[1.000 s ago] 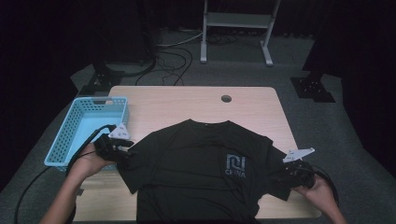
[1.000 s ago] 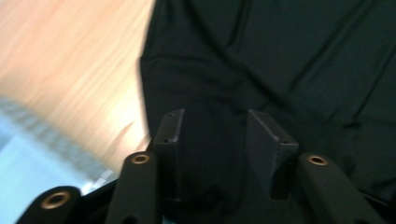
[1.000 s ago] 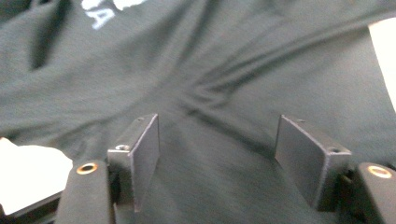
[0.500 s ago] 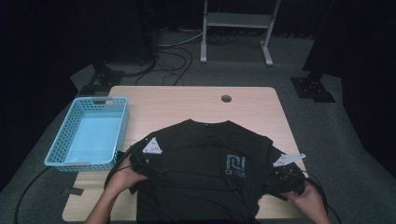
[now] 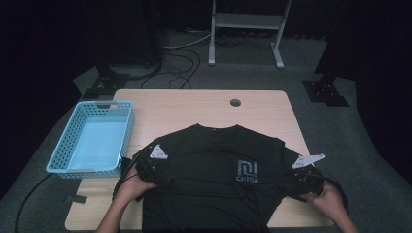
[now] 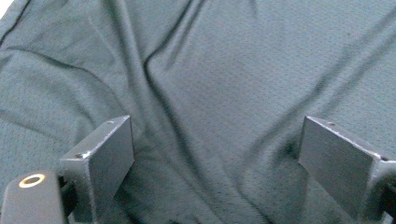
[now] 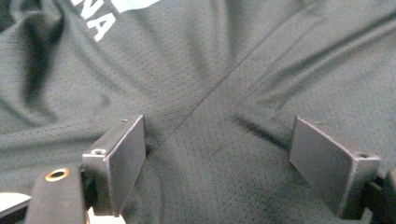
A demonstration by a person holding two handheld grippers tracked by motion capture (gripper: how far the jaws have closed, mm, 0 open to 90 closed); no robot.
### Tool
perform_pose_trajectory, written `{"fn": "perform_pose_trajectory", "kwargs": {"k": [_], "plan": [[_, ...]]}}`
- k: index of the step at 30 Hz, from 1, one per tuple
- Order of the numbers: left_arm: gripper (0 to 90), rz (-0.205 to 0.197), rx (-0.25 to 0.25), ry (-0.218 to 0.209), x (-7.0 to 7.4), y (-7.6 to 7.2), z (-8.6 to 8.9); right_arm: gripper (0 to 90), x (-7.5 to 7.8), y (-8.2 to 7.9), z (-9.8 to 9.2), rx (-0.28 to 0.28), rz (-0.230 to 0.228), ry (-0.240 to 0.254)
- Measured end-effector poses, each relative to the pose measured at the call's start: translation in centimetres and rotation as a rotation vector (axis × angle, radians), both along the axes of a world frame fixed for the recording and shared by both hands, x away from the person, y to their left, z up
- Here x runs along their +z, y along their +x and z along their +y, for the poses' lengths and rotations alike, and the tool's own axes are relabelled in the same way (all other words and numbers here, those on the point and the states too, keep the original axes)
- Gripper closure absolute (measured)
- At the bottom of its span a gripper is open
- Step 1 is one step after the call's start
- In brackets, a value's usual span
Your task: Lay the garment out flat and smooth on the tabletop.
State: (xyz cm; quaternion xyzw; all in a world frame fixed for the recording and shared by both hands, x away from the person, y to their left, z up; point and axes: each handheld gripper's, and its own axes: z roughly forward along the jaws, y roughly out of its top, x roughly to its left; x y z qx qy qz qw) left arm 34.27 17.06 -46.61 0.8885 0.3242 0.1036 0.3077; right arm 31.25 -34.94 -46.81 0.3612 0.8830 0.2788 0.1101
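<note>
— Black mesh knit, finely dimpled and creased into soft ridges: that was the T-shirt, lying flat on the pale wooden table, chest side up with a grey printed logo.

— Which way did it point?

— Collar towards the far edge, hem towards the person; its long axis ran from near to far. The hem was cut off at the bottom of the high view.

— And the tongs?

— The left gripper sat at the shirt's left sleeve, jaws spread and just been opening, fabric bunched between them but not pinched. The right gripper sat at the right sleeve, its flat black jaws also wide and just been opening, a seam running between them.

— Anything hard to make out?

— The shirt's near corners merged into shadow. A perforated blue plastic basket stood beside the left sleeve.
</note>
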Motion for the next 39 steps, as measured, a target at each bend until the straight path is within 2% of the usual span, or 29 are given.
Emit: {"fn": "perform_pose_trajectory", "kwargs": {"k": [5,8,10,12,17,19,22,24,26,30,34,39], "plan": [[9.5,0.01,0.028,-0.046,-0.1,0.3,0.4,19.2,0.0,1.6,-2.0,-0.027,0.004,0.0],[9.5,-0.003,0.031,-0.054,0.0,0.1,0.3,18.5,0.4,2.0,-1.5,-0.059,0.032,-0.028],[9.5,-0.014,0.033,-0.062,0.1,-0.1,0.1,18.1,0.8,1.5,-0.8,-0.062,0.0,-0.009],[9.5,-0.027,0.034,-0.056,0.1,-0.2,-0.1,17.7,1.1,0.9,0.4,-0.038,-0.021,0.01],[9.5,-0.042,0.043,-0.059,0.2,-0.4,-0.7,17.0,0.9,-0.9,4.1,0.07,-0.038,-0.012],[9.4,-0.054,0.04,-0.058,0.2,-0.6,-1.1,17.0,0.8,-1.5,5.4,0.109,-0.037,-0.005],[9.4,-0.053,0.031,-0.044,0.0,-0.9,-1.6,17.0,0.7,-2.5,6.9,0.168,-0.041,0.016],[9.4,-0.046,0.034,-0.04,-0.3,-1.0,-1.7,17.0,0.6,-3.0,7.6,0.195,-0.042,0.013],[8.9,-0.038,0.047,-0.049,-0.5,-1.1,-1.8,17.0,0.4,-3.3,7.9,0.204,-0.033,0.004],[8.2,-0.049,0.067,-0.062,-0.7,-1.5,-1.8,16.9,0.0,-4.0,7.6,0.198,-0.022,0.009],[7.8,-0.047,0.072,-0.049,-0.6,-1.8,-2.0,16.7,-0.3,-4.5,6.9,0.203,-0.024,0.021],[7.5,-0.044,0.067,-0.039,-0.6,-2.2,-2.6,16.8,-0.3,-4.6,5.6,0.245,-0.024,0.021]]}}
